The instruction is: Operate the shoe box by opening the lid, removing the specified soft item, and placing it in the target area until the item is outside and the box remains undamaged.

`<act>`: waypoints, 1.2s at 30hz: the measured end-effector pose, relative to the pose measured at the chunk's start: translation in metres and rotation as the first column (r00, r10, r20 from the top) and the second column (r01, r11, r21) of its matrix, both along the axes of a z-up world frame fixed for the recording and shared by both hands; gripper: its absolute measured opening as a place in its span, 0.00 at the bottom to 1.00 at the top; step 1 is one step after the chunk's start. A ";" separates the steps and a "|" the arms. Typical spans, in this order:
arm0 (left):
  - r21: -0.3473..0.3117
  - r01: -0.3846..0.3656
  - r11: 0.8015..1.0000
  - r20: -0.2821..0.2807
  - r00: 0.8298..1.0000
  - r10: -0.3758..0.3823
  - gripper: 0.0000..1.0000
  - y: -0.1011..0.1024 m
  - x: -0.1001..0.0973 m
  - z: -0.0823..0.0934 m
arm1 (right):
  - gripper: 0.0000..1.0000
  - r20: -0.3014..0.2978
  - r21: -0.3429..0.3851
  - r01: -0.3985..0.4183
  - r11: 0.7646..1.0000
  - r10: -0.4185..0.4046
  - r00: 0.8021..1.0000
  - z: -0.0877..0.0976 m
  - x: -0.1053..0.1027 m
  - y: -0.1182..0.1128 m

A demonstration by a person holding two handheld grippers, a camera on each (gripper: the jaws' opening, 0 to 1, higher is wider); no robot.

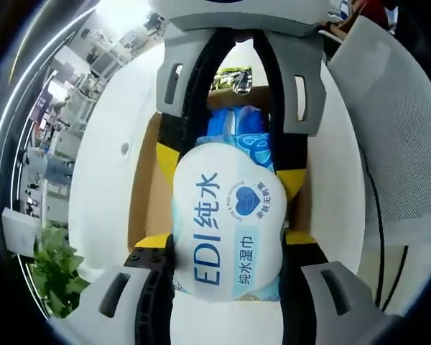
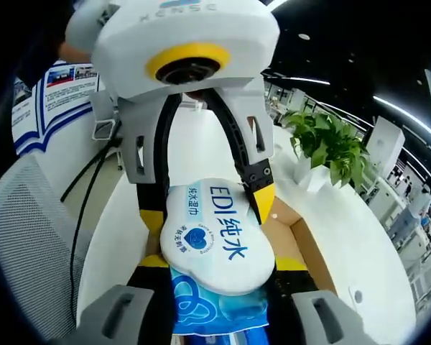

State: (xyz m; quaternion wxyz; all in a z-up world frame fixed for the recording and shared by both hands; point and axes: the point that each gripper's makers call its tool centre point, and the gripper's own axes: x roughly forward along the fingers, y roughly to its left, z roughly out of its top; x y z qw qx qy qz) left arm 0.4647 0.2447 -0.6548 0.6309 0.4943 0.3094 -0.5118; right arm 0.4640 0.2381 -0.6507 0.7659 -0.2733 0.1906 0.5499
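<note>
A white wet-wipes pack [image 1: 226,223] with blue "EDI" lettering hangs over the open brown shoe box [image 1: 145,194] on a white table [image 1: 104,180]. My left gripper [image 1: 228,241] is shut on the pack's white end. Facing it from the top of the left gripper view, my right gripper [image 1: 231,165] closes around the blue-patterned end [image 1: 237,129]. In the right gripper view the pack [image 2: 215,237] lies between my right gripper [image 2: 221,262] and the left gripper [image 2: 207,205] opposite it, above the box [image 2: 302,241]. The inside of the box is mostly hidden.
A potted green plant [image 1: 54,266] [image 2: 327,144] stands at the table's edge. A grey mesh chair [image 1: 402,136] [image 2: 29,237] and a black cable [image 1: 377,215] sit on the other side. A poster board [image 2: 50,100] stands behind the chair.
</note>
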 end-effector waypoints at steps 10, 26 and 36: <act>-0.004 0.040 0.999 0.030 0.999 -0.039 0.57 -0.036 0.002 0.018 | 0.45 0.031 0.003 0.032 0.999 -0.033 0.999 0.018 0.001 -0.036; -0.041 0.097 0.994 0.029 0.995 -0.096 0.57 -0.096 -0.001 0.024 | 0.45 0.040 -0.017 0.080 0.997 -0.079 0.996 0.025 -0.003 -0.097; -0.061 0.130 0.990 0.027 0.991 -0.128 0.57 -0.137 -0.003 0.024 | 0.45 0.042 -0.033 0.108 0.994 -0.107 0.993 0.024 -0.004 -0.137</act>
